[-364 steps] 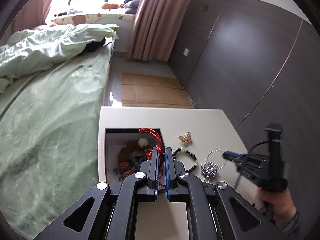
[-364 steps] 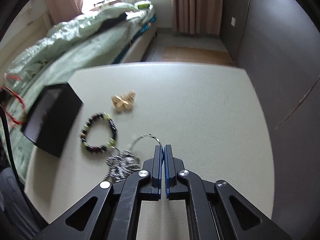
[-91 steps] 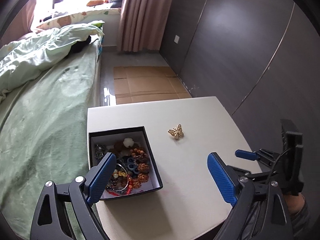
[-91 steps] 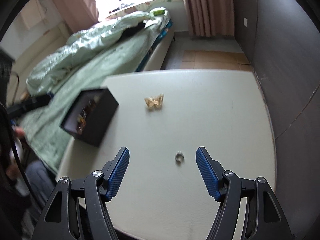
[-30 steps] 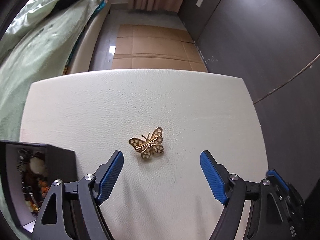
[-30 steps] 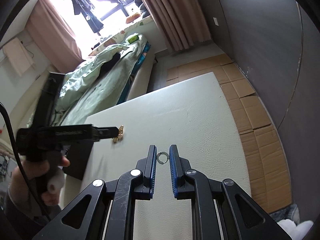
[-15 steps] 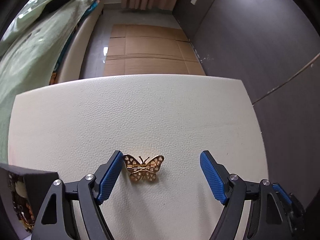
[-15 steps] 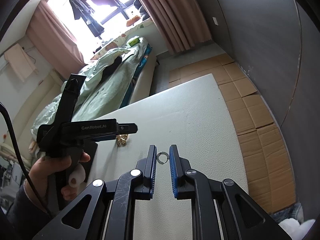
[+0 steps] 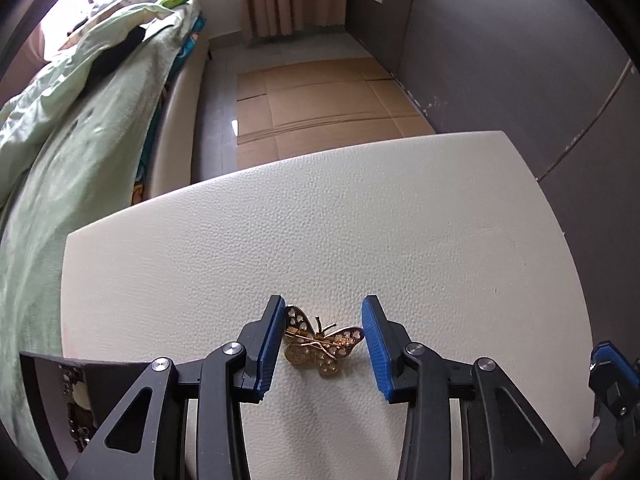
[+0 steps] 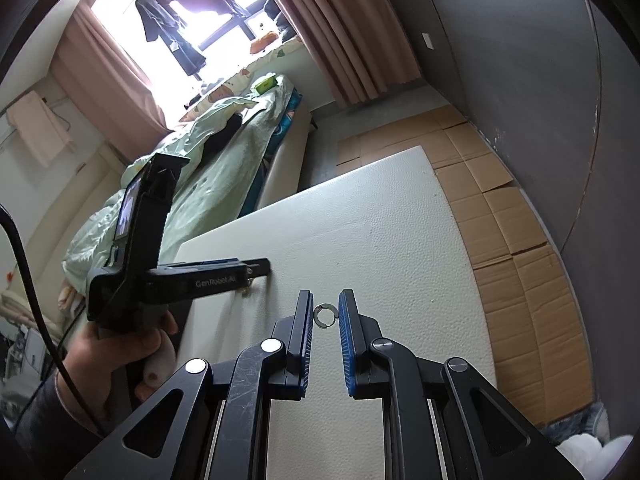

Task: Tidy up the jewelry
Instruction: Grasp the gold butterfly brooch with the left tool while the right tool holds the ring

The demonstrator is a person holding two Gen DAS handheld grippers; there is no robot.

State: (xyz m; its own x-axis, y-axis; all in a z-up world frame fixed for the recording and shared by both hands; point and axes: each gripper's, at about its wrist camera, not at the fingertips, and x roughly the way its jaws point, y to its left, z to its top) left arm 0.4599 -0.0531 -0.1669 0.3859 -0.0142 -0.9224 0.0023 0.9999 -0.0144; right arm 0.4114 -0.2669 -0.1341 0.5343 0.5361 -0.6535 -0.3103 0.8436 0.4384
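**A:** Right at the near edge of the table (image 9: 400,220), the left gripper (image 9: 323,344) is down around the butterfly brooch (image 9: 320,344). It's partly closed, with a blue pad on either side. The left pad looks like it's touching a wingtip; the right one seems just shy of the other wing. Not gripping yet, I'd say.

**B:** How's that thing going to handle?

**A:** My guess is light, stiff and thin, with filigree wings full of holes. It's lying pin-side up, so the clasp bar is on top. It sits flat on a grainy surface, so the pads need to catch the wing edges low or it'll just skate or flip. I'd pinch across the wings, gently, since that openwork could bend.

**B:** And the other hand?

**A:** The right gripper (image 10: 324,316) is narrowed down around a little ring (image 10: 325,315). It's smooth, tiny metal that would pop out easily. I honestly can't tell if the pads are actually pressing on it or if there's a hair of a gap.

**B:** Where does it all go?

**A:** The black box (image 9: 48,392) is at the left, cut off by the frame, with only a strip of jumbled beads showing. From the right camera the brooch is almost entirely hidden behind the left gripper. Further back there's just a bed (image 9: 80,120) and some cardboard (image 9: 320,96) on the floor.
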